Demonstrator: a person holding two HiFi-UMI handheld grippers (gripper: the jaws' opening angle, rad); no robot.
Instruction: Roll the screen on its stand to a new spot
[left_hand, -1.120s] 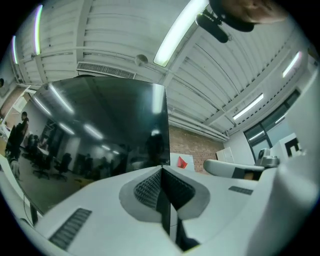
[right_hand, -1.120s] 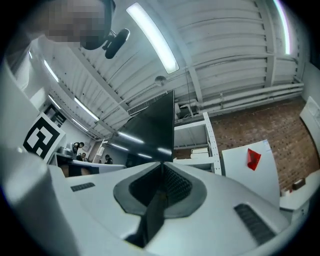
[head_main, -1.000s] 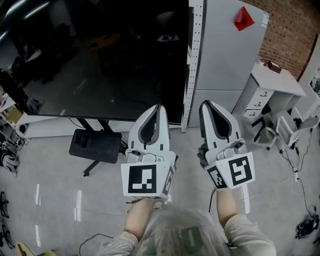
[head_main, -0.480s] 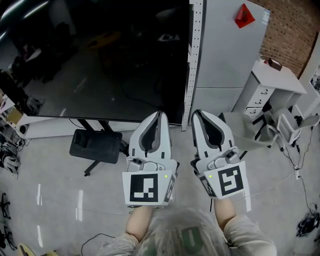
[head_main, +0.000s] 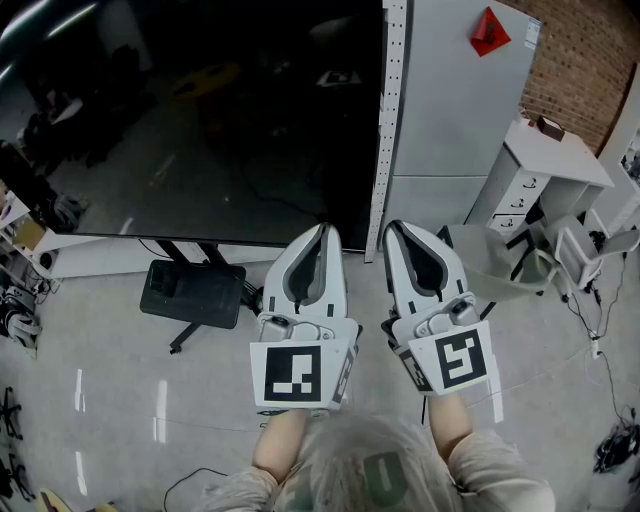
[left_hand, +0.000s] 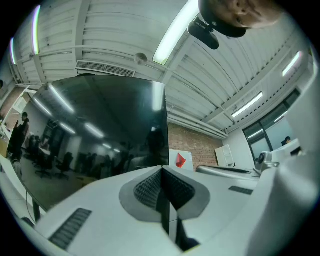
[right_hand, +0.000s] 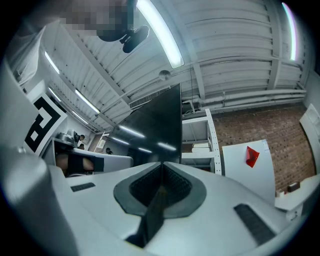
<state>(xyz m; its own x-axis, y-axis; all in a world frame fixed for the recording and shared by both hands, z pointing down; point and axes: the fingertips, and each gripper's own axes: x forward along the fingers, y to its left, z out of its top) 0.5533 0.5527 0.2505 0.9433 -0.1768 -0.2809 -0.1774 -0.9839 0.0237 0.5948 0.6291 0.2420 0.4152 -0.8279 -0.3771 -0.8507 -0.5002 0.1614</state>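
Note:
The big black screen fills the upper left of the head view, with its stand's dark base plate and legs on the floor below it. My left gripper is shut and empty, its tip in line with the screen's lower right corner; whether it touches the screen I cannot tell. Beside it my right gripper is also shut and empty, pointing at the gap right of the screen's edge. The screen rises beyond the closed jaws in the left gripper view, and the screen shows edge-on in the right gripper view.
A white perforated shelf upright stands right against the screen's right edge. Behind it is a white panel carrying a red marker. A white desk with drawers, chairs and floor cables fill the right side, with a brick wall behind.
My right gripper has swung left and now sits close beside the left gripper. The left gripper has edged slightly right. The screen has not moved.

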